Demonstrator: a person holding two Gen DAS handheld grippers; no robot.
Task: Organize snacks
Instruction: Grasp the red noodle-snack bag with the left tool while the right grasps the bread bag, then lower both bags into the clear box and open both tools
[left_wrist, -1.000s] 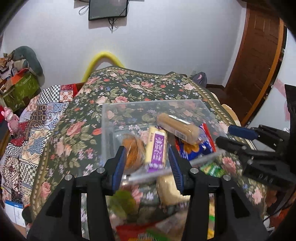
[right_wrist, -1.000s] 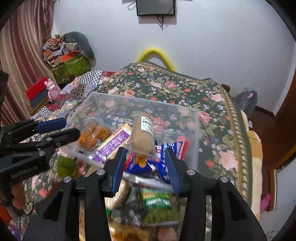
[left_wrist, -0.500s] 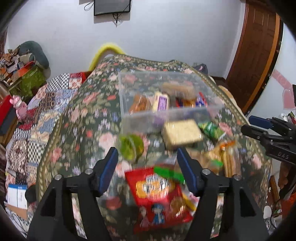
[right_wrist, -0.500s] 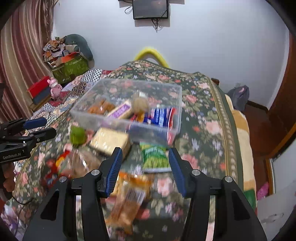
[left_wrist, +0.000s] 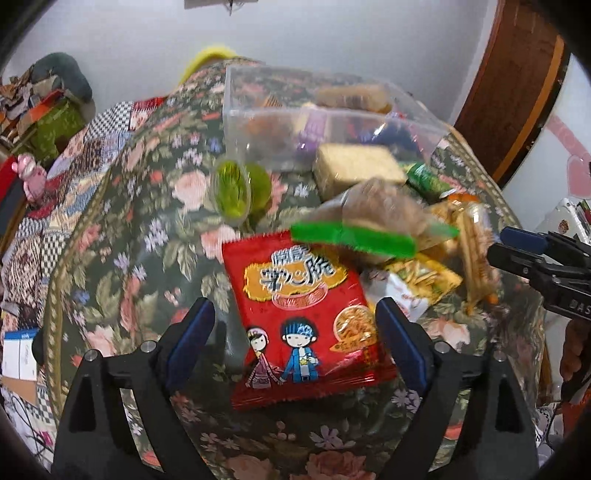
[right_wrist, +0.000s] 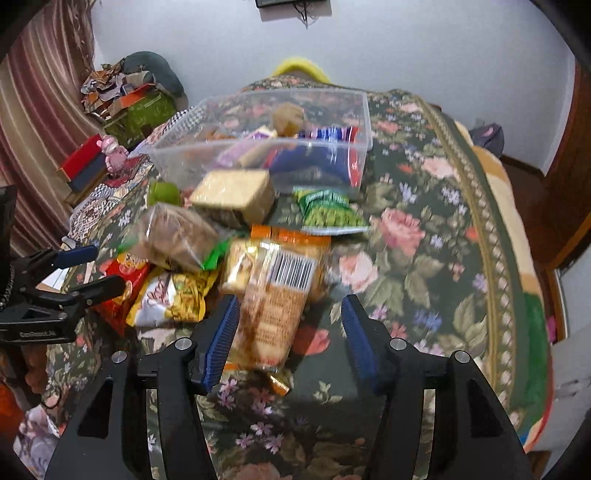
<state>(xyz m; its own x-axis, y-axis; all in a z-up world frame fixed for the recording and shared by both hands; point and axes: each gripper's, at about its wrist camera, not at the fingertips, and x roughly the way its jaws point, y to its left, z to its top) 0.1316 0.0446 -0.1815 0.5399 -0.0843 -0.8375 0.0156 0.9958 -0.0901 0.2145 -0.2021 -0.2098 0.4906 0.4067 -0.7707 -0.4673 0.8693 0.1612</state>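
A clear plastic bin (left_wrist: 258, 133) holding several snacks stands at the far side of the floral-covered table; it also shows in the right wrist view (right_wrist: 354, 110). Loose snacks lie in front of it. My left gripper (left_wrist: 295, 328) is open, its fingers on either side of a red snack packet (left_wrist: 299, 314). My right gripper (right_wrist: 288, 325) is open around an orange-topped clear packet with a barcode (right_wrist: 277, 291). A green jelly cup (left_wrist: 236, 192), a tan cracker block (left_wrist: 358, 166), a green-sealed brown bag (left_wrist: 373, 218), a green pea packet (right_wrist: 328, 214) and a yellow packet (right_wrist: 181, 295) lie between.
The table's floral cloth (right_wrist: 443, 229) drops off at the right edge, with a wooden door (left_wrist: 517, 81) beyond. Cluttered boxes and a pink toy (right_wrist: 114, 151) sit at the left by a striped curtain.
Both grippers have pulled back from the bin toward the near edge and opened wider. The loose snack pile has come into view between the fingers.
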